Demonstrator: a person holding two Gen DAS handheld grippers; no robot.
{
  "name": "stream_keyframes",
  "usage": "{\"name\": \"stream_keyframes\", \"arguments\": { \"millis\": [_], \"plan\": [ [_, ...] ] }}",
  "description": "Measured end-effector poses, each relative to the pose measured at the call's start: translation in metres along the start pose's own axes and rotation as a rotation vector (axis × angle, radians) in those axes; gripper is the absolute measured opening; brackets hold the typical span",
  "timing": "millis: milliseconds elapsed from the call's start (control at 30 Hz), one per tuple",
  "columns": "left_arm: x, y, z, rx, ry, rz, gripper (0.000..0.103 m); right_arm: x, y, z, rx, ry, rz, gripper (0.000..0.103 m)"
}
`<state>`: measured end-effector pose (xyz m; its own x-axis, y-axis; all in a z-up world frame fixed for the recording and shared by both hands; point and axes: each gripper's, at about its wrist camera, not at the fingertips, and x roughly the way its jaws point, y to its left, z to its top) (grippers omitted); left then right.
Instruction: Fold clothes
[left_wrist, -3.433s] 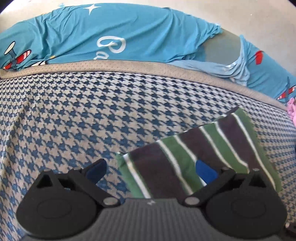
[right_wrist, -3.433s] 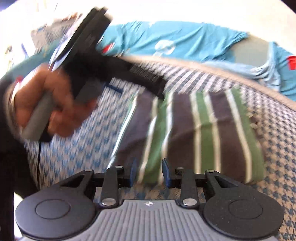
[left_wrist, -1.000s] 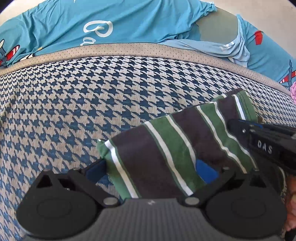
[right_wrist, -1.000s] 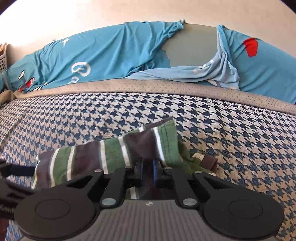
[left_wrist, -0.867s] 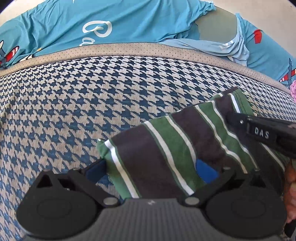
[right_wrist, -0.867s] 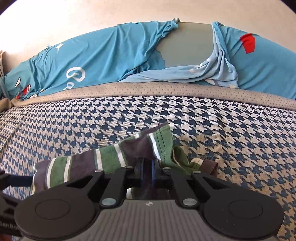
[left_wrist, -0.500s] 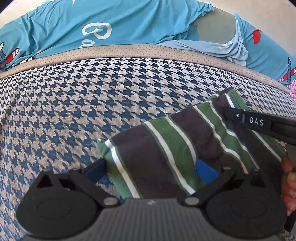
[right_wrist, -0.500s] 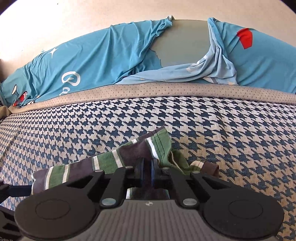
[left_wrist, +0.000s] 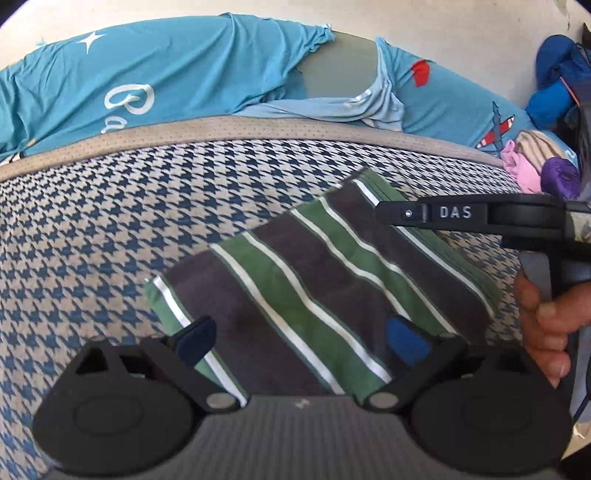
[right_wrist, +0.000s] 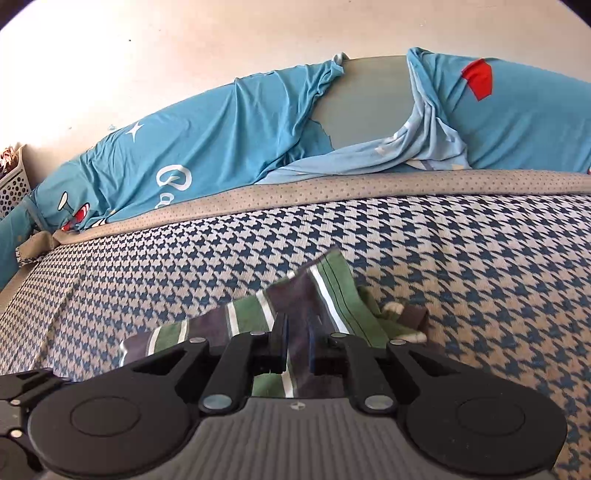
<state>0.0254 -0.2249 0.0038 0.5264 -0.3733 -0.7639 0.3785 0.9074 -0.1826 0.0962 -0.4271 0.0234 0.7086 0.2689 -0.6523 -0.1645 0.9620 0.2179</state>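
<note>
Striped cloth (left_wrist: 332, 291) lies folded on the bed (left_wrist: 110, 229), long axis slanting up-right.
Right claw (right_wrist: 295, 343) clamps its right end; left claw (left_wrist: 303, 338) gapes over the near end.

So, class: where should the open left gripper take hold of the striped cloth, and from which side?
Grip the near left corner of the striped cloth, coming in low from its left edge. That corner lies flat and free on the sofa seat, the left gripper already straddles it, and the right gripper pinches the other end.
</note>
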Motion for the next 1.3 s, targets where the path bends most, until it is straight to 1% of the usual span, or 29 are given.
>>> {"name": "stream_keyframes", "arguments": {
  "millis": [67,100,200,233,267,367,467,567,700,833,967,1067,1200,1267,1300],
  "plan": [
    [0.002,-0.003,-0.005,0.006,0.035,-0.018,0.074,-0.007,-0.002,-0.007,0.021,0.026,0.008,0.013],
    [0.002,-0.005,-0.008,0.014,0.043,-0.018,0.072,-0.011,-0.003,-0.011,0.032,0.039,0.012,0.013],
    [0.001,-0.008,-0.014,0.047,0.028,0.002,0.068,-0.017,-0.004,-0.024,0.047,0.073,0.016,0.013],
    [0.000,-0.009,-0.016,0.057,0.023,0.009,0.064,-0.018,-0.005,-0.029,0.047,0.084,0.014,0.013],
    [-0.001,-0.010,-0.018,0.066,0.018,0.015,0.058,-0.018,-0.005,-0.034,0.046,0.094,0.012,0.013],
    [-0.002,-0.006,-0.021,0.057,0.006,0.037,0.045,-0.019,-0.005,-0.049,0.043,0.125,0.008,0.013],
    [-0.005,-0.003,-0.022,0.050,-0.007,0.037,0.039,-0.023,-0.016,-0.054,0.079,0.126,0.010,0.006],
    [-0.006,-0.001,-0.026,0.067,-0.013,0.034,0.039,-0.023,-0.027,-0.054,0.149,0.126,0.010,0.000],
    [-0.006,0.005,-0.029,0.064,-0.020,0.030,0.041,-0.025,-0.036,-0.057,0.194,0.128,0.010,0.000],
    [-0.006,0.012,-0.030,0.038,-0.017,0.029,0.041,-0.026,-0.035,-0.060,0.192,0.124,0.003,0.000],
    [-0.006,0.021,-0.028,-0.013,-0.008,0.016,0.040,-0.029,-0.030,-0.062,0.178,0.118,-0.015,0.000],
    [-0.007,0.021,-0.028,-0.016,-0.011,0.023,0.039,-0.032,-0.030,-0.064,0.194,0.113,-0.017,0.000],
    [-0.017,0.021,-0.029,-0.058,-0.037,-0.035,0.034,-0.039,-0.027,-0.064,0.206,0.095,-0.017,0.000],
    [-0.024,0.017,-0.030,-0.066,-0.044,-0.089,0.034,-0.048,-0.021,-0.066,0.195,0.075,-0.017,0.003],
    [-0.027,0.013,-0.032,-0.057,-0.044,-0.107,0.034,-0.053,-0.018,-0.067,0.190,0.066,-0.017,0.007]
  ]
}}
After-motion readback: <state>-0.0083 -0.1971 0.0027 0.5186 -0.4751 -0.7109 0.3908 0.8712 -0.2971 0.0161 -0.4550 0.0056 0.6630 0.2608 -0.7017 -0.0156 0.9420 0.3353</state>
